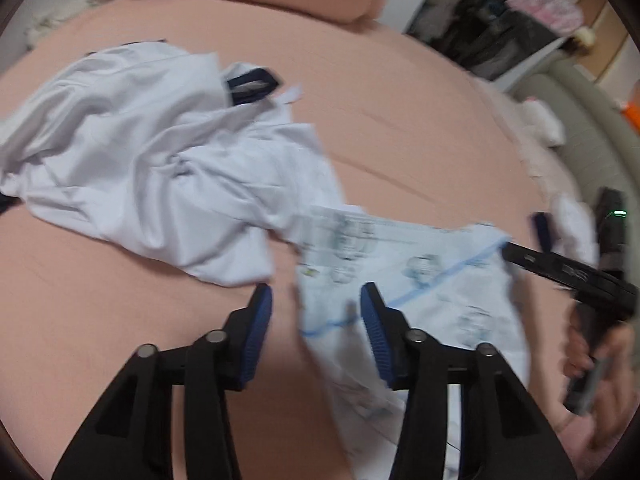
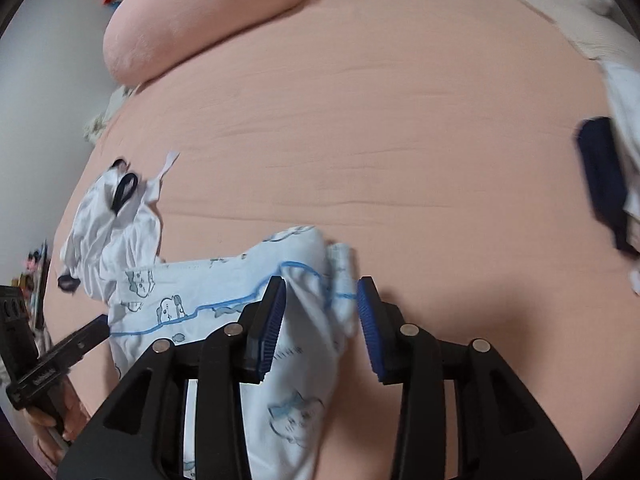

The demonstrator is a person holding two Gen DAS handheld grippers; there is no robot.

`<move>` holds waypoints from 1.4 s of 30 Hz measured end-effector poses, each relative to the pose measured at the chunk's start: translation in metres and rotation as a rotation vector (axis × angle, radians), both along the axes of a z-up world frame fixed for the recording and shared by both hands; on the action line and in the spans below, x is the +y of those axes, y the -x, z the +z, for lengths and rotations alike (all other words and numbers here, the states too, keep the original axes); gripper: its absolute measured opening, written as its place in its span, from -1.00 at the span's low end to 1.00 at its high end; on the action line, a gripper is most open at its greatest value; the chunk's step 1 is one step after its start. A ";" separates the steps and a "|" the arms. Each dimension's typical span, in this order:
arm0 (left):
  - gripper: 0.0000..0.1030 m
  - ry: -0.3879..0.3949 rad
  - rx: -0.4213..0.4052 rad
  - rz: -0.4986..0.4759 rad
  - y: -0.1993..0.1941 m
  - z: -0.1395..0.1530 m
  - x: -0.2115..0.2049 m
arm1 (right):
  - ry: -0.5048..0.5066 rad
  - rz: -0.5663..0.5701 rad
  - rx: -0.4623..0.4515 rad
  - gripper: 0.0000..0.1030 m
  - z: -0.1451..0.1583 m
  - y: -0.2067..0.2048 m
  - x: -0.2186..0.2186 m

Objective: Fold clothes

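Left wrist view shows a pink bed (image 1: 400, 80) with two pieces of clothes on it. A white shirt (image 1: 132, 152) with dark blue trim lies in a crumpled heap on the far left. Next to it, and touching its edge, lies a light blue cloth (image 1: 420, 280) with little cartoon animals and a blue line on it. It is bunched up, not flat.

The left tool (image 1: 316, 312) hangs just over the near edge of the blue cloth. Its two blue pads are spread apart and nothing is between them, so it is let go. The right tool (image 2: 322, 308) is spread wide too. In the right wrist view a fold of the blue cloth (image 2: 288, 360) sits in the gap and lies against the left pad, but the pads are not squeezing it.

More white and dark blue clothes (image 2: 612, 168) lie at the far right edge of the bed.

My guess is that the step now is working on the blue cloth, either grabbing it or letting it go. Both pictures are blurry, so I cannot tell which. The blue cloth is not folded neatly as it lies. A good fold would need it spread flat, with each tool pinching one corner.
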State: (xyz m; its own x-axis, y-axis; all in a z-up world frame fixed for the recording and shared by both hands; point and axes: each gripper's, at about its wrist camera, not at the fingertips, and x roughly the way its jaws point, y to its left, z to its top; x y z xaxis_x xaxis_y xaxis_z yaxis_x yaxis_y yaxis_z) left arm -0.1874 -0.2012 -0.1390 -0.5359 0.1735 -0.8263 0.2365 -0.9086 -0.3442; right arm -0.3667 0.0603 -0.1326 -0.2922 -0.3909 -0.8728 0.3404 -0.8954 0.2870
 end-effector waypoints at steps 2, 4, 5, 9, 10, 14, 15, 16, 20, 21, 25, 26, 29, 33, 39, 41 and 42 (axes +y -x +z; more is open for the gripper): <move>-0.49 -0.026 -0.011 0.009 0.001 -0.004 -0.001 | -0.047 0.062 0.006 -0.56 -0.003 -0.003 -0.014; -0.86 -0.009 -0.010 -0.010 0.002 -0.004 0.004 | -0.096 0.084 0.018 -0.91 -0.005 -0.008 -0.019; -0.91 0.008 -0.002 -0.020 0.002 -0.002 0.006 | -0.102 0.073 0.019 -0.92 -0.005 -0.008 -0.016; -0.91 0.044 0.064 -0.018 0.005 0.023 0.004 | -0.071 0.017 0.036 -0.95 0.003 -0.011 0.002; -0.92 0.050 0.078 -0.015 0.009 0.029 0.003 | -0.044 0.005 0.045 -0.95 0.009 -0.012 0.007; -0.92 0.076 0.102 -0.014 0.028 0.045 -0.002 | 0.085 -0.043 0.081 -0.95 0.035 -0.014 0.025; -0.91 0.068 0.078 -0.025 0.036 0.039 -0.003 | 0.095 -0.051 0.082 -0.94 0.037 -0.011 0.026; -0.91 0.053 0.047 -0.043 0.045 0.029 -0.004 | 0.069 -0.058 0.085 -0.92 0.034 -0.006 0.024; -0.84 0.068 -0.074 -0.060 0.059 -0.009 -0.004 | -0.073 -0.033 -0.021 -0.63 -0.015 0.021 0.018; -0.84 0.062 -0.055 -0.053 0.055 -0.006 -0.006 | -0.067 -0.033 -0.056 -0.61 -0.024 0.024 0.021; -0.06 0.018 0.010 0.076 0.030 0.009 -0.022 | 0.000 -0.108 0.034 -0.30 -0.003 0.017 0.041; 0.03 0.001 0.007 0.090 0.027 0.008 -0.024 | 0.011 -0.153 0.070 -0.20 0.004 0.014 0.047; 0.03 -0.033 -0.055 0.025 0.029 -0.007 -0.016 | 0.035 -0.179 0.036 -0.09 -0.004 0.016 0.049; -0.29 -0.014 -0.063 -0.017 0.034 -0.009 0.002 | -0.023 -0.071 -0.049 0.27 -0.027 0.021 0.027; -0.75 0.018 -0.039 -0.088 0.038 0.005 0.036 | 0.072 0.019 -0.130 -0.90 -0.022 0.022 0.024; -0.75 0.036 -0.021 -0.128 0.044 0.018 0.052 | 0.118 -0.028 -0.102 -0.91 -0.008 0.014 0.050; -0.74 0.058 -0.010 -0.147 0.049 0.024 0.060 | 0.110 -0.036 -0.078 -0.91 0.001 0.009 0.062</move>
